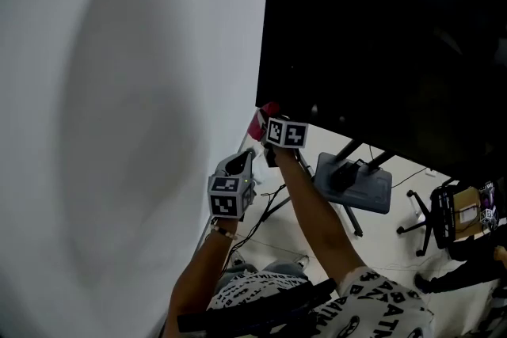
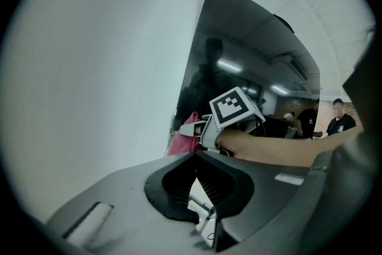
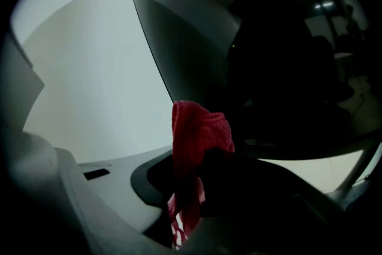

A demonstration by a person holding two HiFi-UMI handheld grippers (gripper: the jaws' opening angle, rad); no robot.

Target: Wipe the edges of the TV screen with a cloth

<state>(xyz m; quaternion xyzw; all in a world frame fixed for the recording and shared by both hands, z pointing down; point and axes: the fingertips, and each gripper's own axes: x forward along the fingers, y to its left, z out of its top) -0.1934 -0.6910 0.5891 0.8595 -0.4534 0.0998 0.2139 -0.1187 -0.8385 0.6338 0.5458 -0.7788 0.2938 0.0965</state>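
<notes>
A large dark TV screen (image 1: 380, 36) stands against a white wall (image 1: 119, 107). My right gripper (image 1: 268, 125) is shut on a red cloth (image 1: 260, 121) and holds it at the screen's lower left corner. In the right gripper view the red cloth (image 3: 194, 146) sticks up between the jaws, close to the screen's left edge (image 3: 149, 39). My left gripper (image 1: 234, 180) hangs below and left of the right one, away from the screen. Its jaws are closed together with nothing in them, and it looks up at the red cloth (image 2: 186, 139) and TV screen (image 2: 250, 68).
A TV stand base (image 1: 354, 184) with black legs sits on the floor under the screen. An office chair base (image 1: 420, 222) and a cart with boxes (image 1: 467, 210) are at the lower right. Cables (image 1: 265, 210) trail on the floor near the wall.
</notes>
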